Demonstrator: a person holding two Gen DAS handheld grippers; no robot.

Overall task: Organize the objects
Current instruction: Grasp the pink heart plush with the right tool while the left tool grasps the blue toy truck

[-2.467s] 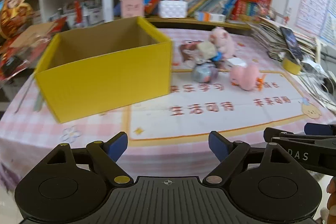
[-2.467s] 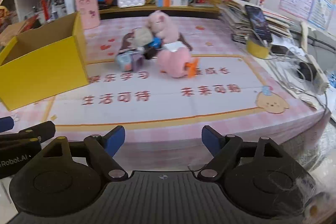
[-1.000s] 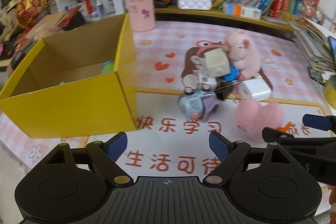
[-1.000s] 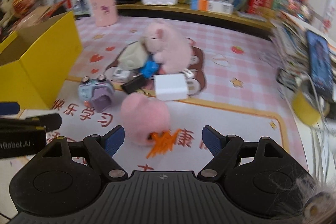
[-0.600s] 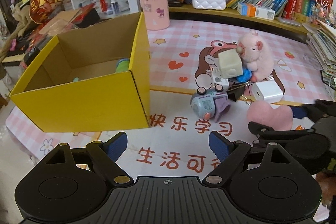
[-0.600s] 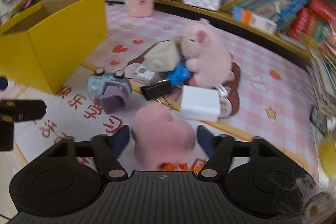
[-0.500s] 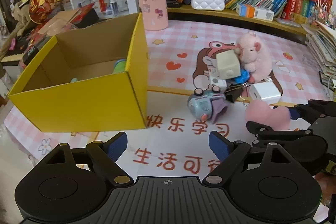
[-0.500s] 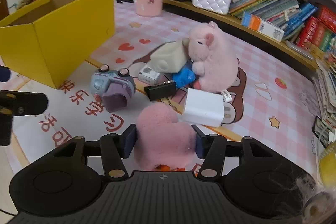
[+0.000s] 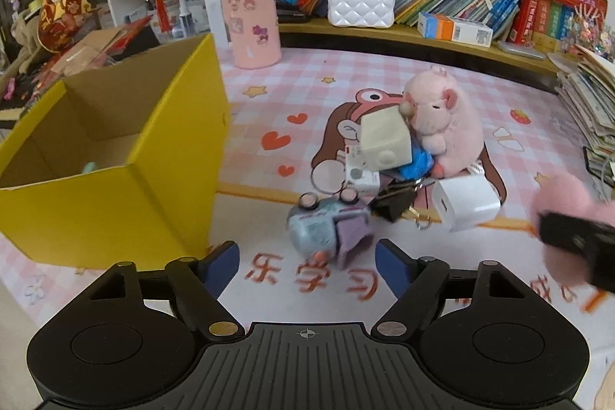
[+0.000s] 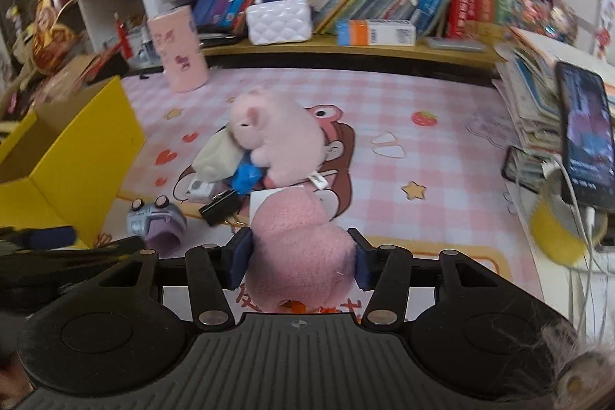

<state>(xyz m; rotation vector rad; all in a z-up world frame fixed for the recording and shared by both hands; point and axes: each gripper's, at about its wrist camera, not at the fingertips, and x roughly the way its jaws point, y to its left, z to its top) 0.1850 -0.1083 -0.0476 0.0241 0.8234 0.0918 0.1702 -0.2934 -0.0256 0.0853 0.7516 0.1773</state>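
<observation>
The pink plush heart point(image 10: 300, 256) sits low in the centre of the frame, pinched between the right gripper point(image 10: 300, 262) jaws, which press its two sides. The left gripper point(image 9: 307, 266) jaws stand wide apart and hold nothing, the blue-grey toy point(image 9: 326, 227) just beyond them, the yellow box point(image 9: 115, 156) at left on the desk point(image 9: 519, 118).

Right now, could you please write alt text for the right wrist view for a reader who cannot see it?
The right gripper is shut on a fluffy pink plush toy above a pink checked mat. Behind lie a pink pig plush, small toys and a black binder clip, with a yellow box at left and bookshelves beyond.
</observation>
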